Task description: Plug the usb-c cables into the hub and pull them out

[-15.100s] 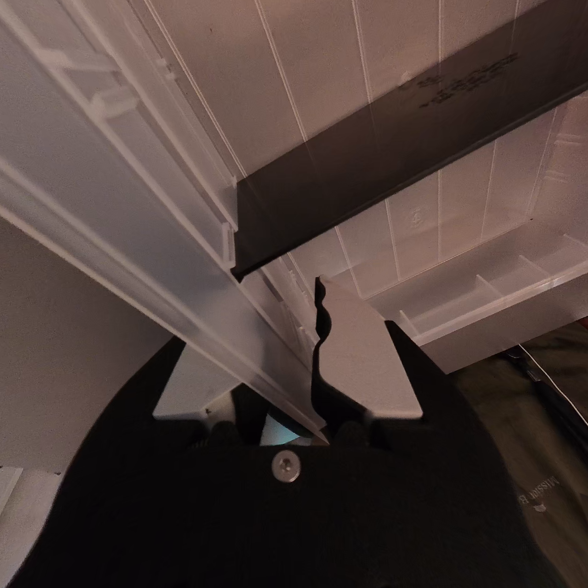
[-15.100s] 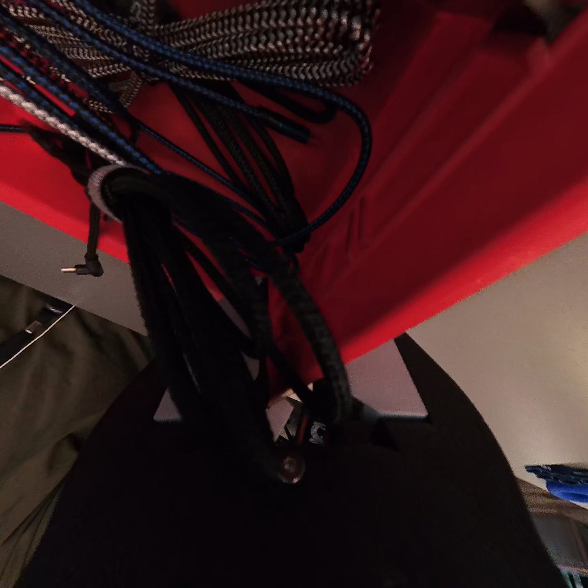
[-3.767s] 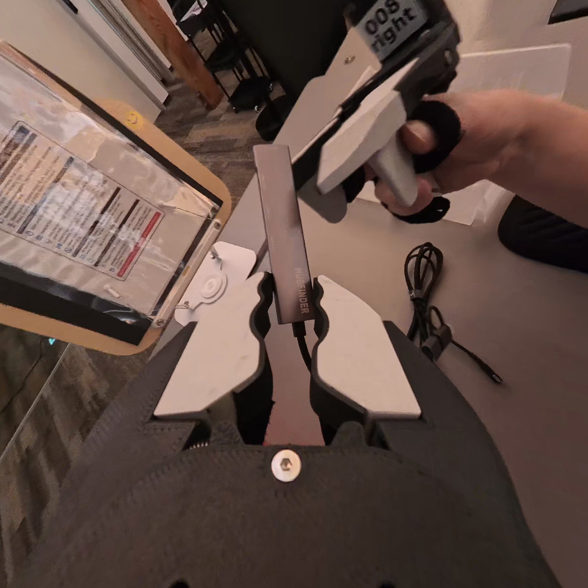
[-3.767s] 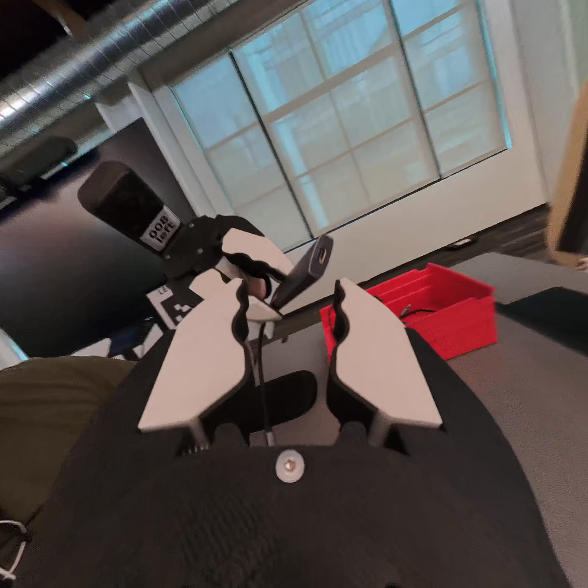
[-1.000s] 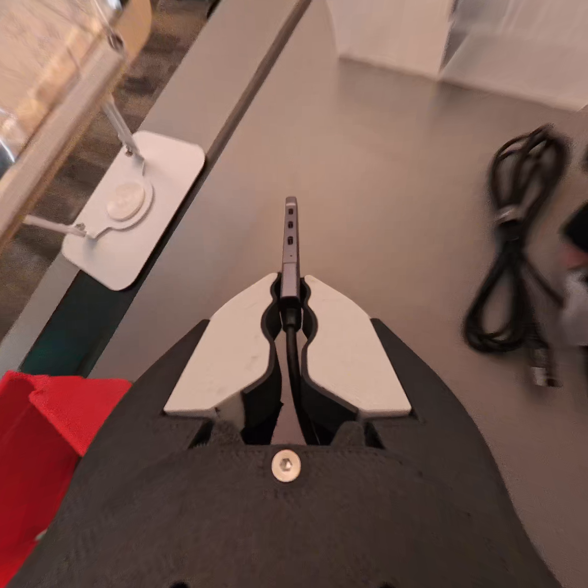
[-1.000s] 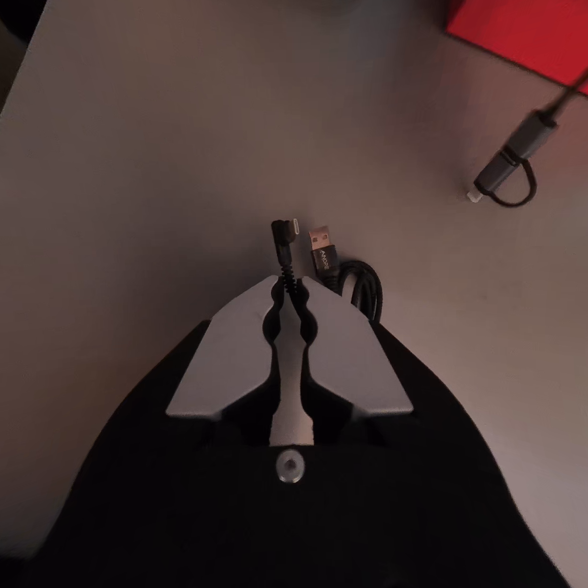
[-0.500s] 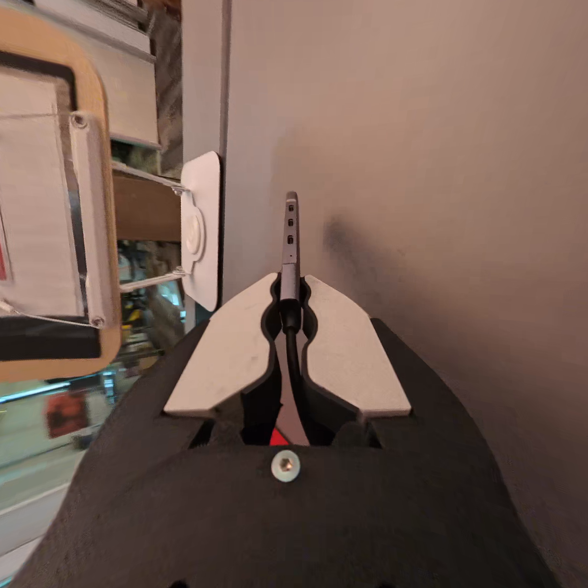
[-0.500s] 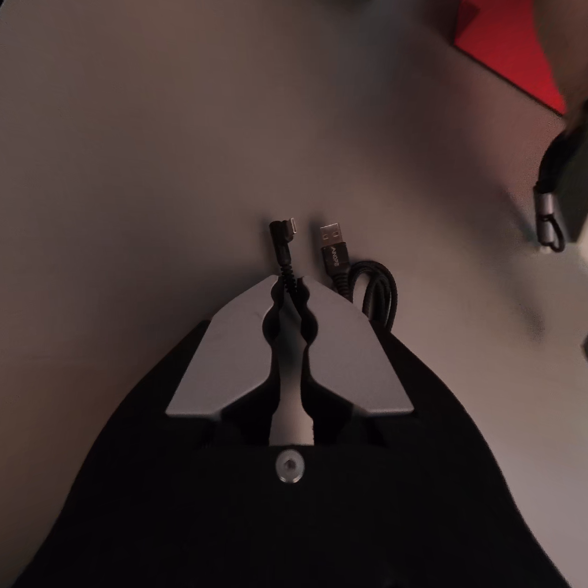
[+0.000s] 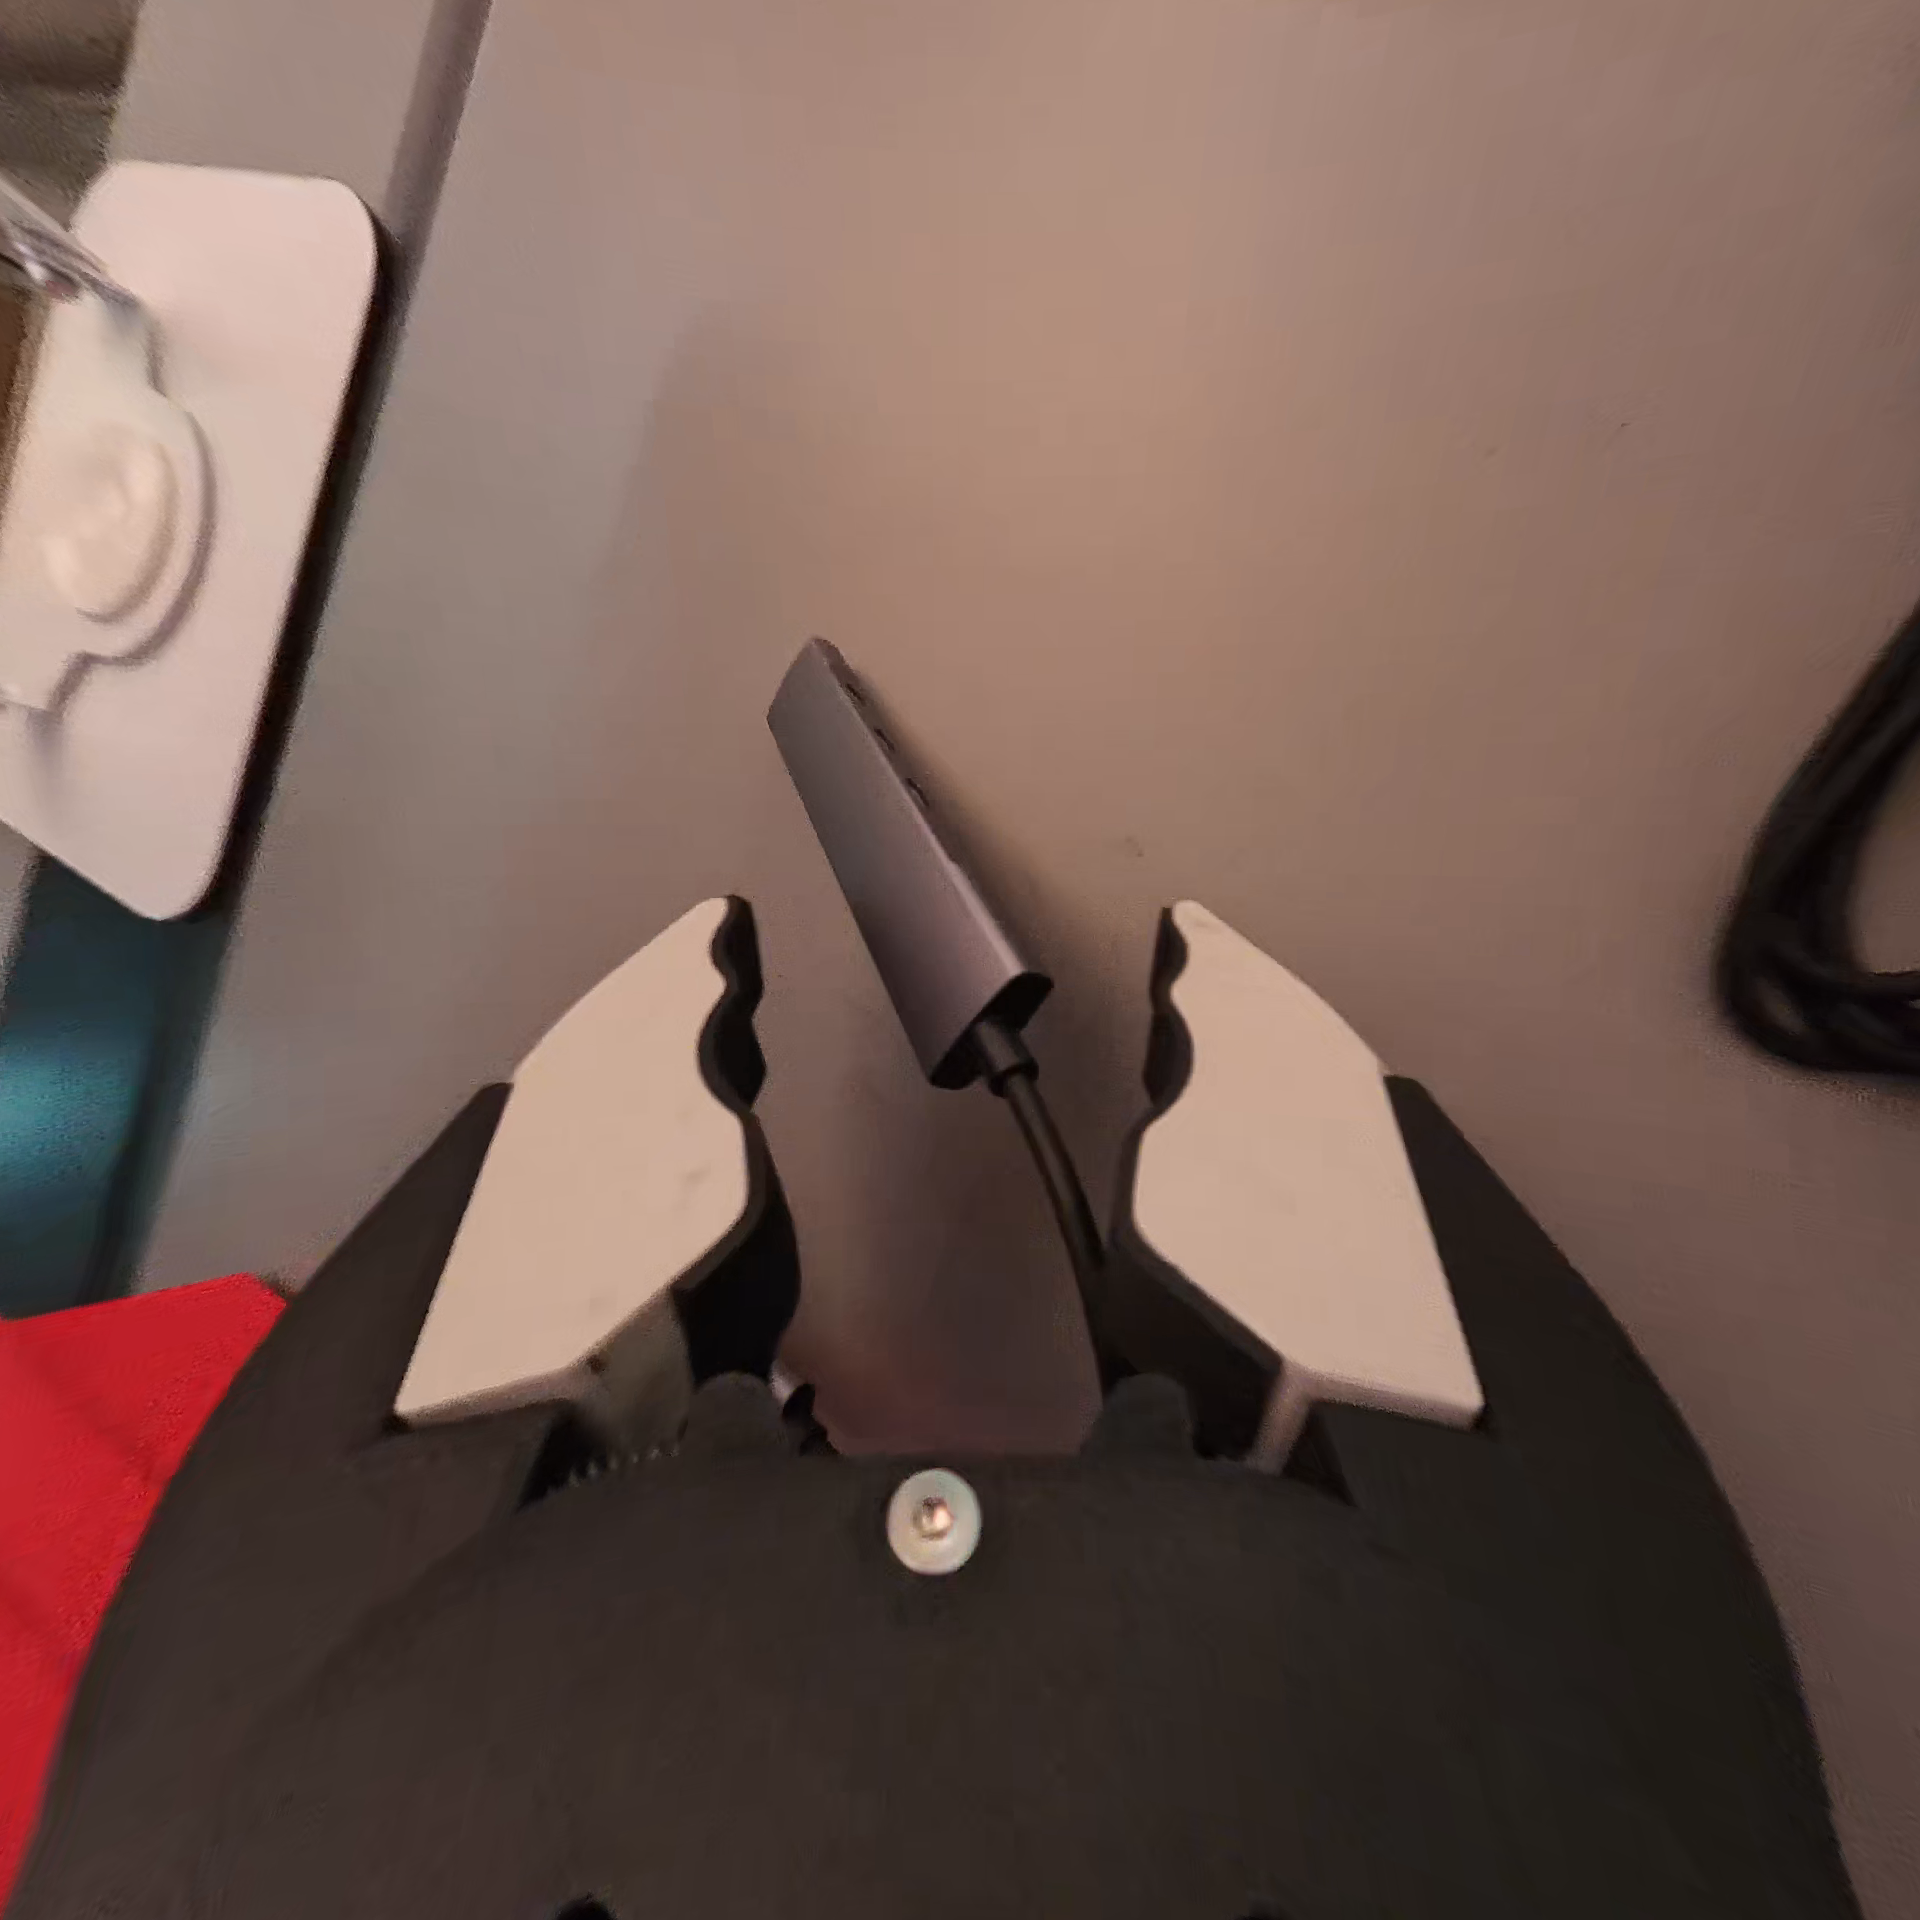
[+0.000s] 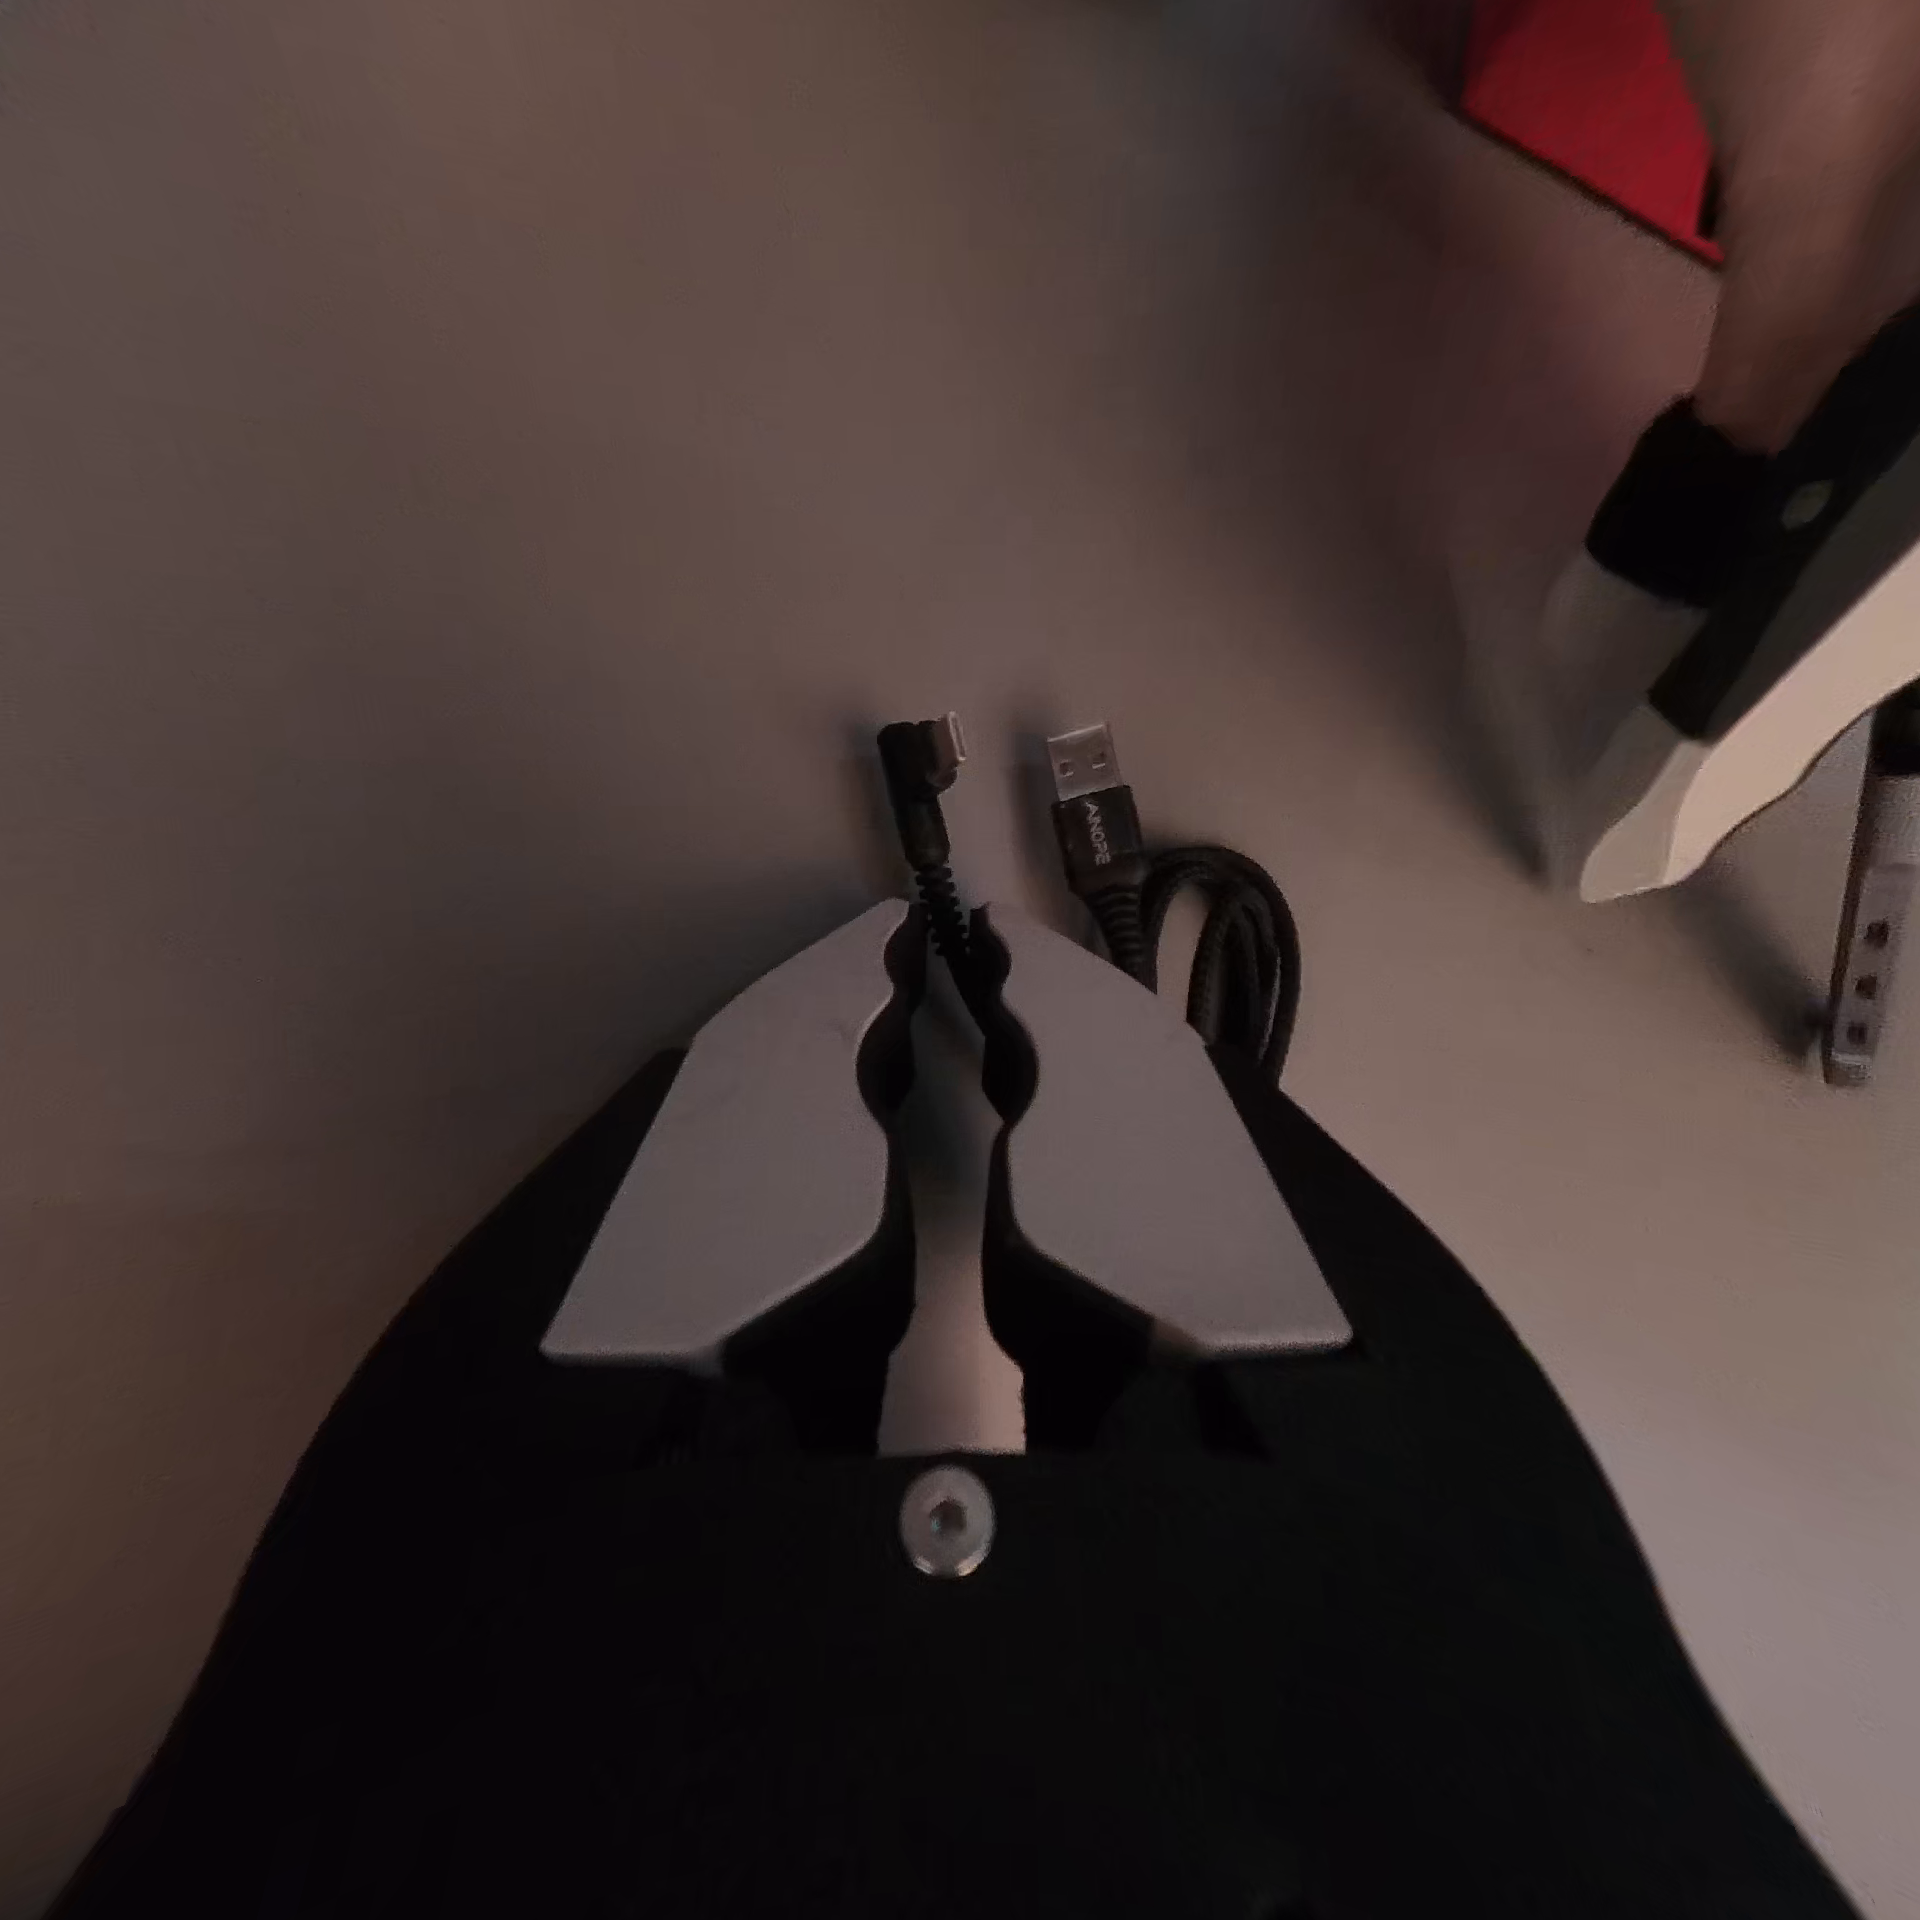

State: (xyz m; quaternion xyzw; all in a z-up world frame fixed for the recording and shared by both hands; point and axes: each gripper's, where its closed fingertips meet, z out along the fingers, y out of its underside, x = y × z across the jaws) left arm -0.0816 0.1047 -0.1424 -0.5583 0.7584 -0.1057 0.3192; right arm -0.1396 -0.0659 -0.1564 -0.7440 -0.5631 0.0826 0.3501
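Observation:
The grey hub (image 9: 899,862) lies on the grey table, tilted left, ports facing right, its black lead running back between my left fingers. My left gripper (image 9: 951,920) is open around the hub's rear end without touching it. My right gripper (image 10: 945,914) is shut on the braided neck of a black cable with an angled usb-c plug (image 10: 925,774) that sticks out ahead of the tips. That cable's USB-A plug (image 10: 1091,790) and coil lie just right of it. In the right wrist view the left gripper (image 10: 1766,665) and the hub (image 10: 1870,935) show at the far right.
A white stand base (image 9: 177,520) sits at the table's left edge. A red object (image 9: 94,1538) lies at the lower left and shows in the right wrist view (image 10: 1579,114). A coiled black cable (image 9: 1829,914) lies at the right. A hand (image 10: 1808,208) holds the left gripper.
My left gripper has opened and let go of the hub, which now lies tilted on the table. The left gripper has come into the right wrist view. My right gripper keeps its hold.

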